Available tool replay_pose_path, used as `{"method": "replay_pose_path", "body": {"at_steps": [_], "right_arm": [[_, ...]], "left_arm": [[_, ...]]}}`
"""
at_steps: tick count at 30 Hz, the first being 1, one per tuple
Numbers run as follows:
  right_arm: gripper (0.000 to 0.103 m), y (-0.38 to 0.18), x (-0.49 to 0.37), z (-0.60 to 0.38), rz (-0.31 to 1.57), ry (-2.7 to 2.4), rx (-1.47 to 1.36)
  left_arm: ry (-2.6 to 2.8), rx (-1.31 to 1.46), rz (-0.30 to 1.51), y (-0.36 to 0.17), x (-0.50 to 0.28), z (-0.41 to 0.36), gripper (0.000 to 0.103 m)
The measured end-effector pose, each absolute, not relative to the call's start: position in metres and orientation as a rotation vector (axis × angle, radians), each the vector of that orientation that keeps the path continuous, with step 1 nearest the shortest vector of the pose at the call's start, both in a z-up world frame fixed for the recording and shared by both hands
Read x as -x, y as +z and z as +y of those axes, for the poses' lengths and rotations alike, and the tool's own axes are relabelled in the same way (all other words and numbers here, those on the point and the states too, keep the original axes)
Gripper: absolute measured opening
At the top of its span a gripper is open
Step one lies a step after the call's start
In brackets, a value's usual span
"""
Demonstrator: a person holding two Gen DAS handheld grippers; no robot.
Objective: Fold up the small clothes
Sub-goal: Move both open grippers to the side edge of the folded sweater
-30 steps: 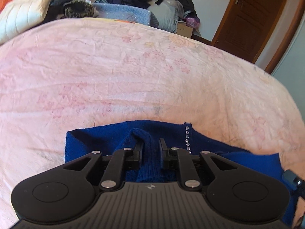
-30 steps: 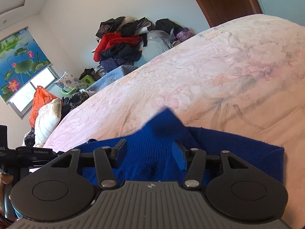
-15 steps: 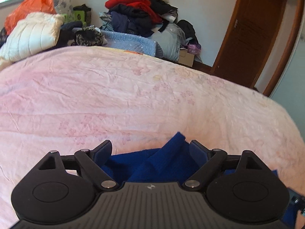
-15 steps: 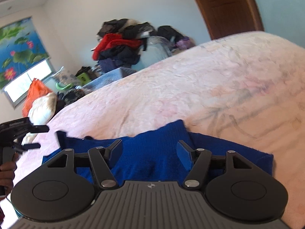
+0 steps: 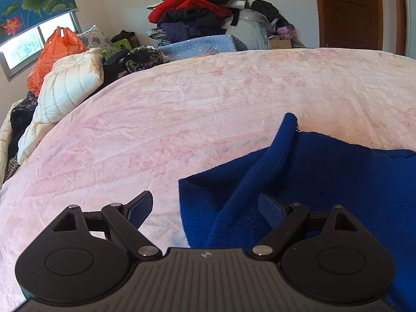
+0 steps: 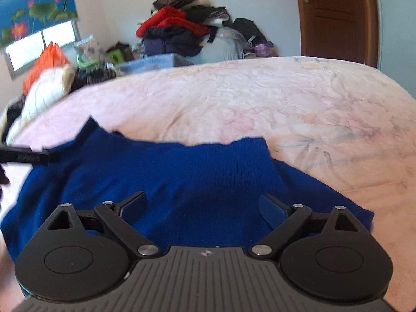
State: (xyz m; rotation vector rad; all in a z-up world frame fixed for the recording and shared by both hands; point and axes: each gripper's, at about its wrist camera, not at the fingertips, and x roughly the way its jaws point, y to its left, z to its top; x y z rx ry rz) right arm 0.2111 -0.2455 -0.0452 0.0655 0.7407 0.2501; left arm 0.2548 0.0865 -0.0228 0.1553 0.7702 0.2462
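A dark blue knit garment [image 5: 312, 182] lies folded on the pink floral bed sheet [image 5: 195, 119]. One loose fold of it stands up in a ridge. My left gripper [image 5: 205, 205] is open over the garment's left edge, its pads clear of the cloth. In the right wrist view the same garment [image 6: 182, 171] spreads below my right gripper [image 6: 202, 204]. Its jaws are opening, with cloth lying under them and neither pad pressing it. A black finger [image 6: 26, 157] of the left tool shows at the left edge.
A heap of clothes [image 5: 192, 15] is stacked against the far wall beyond the bed. A white quilted pillow [image 5: 70, 88] and an orange bag [image 5: 54, 52] sit at the left. A brown door [image 5: 348, 10] stands at the back right. The sheet [image 6: 273, 98] stretches beyond the garment.
My left gripper let go of the blue fold, opened wide and shifted left of the garment. The right jaws spread wider. Both views rolled toward level.
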Motion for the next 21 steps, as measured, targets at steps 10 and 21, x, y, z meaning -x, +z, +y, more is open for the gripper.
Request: {"method": "replay_pose_path", "body": {"at_steps": [10,21], "right_arm": [[0.095,-0.024,-0.163,-0.278,0.607,0.211,-0.189],[0.097,-0.042,-0.156,-0.278,0.583,0.263,-0.289]], "left_arm": [[0.219,-0.110,0.792,-0.026,-0.221,0.099,0.089],[0.349,-0.113,0.692,-0.048,-0.205,0.125,0.089]]}}
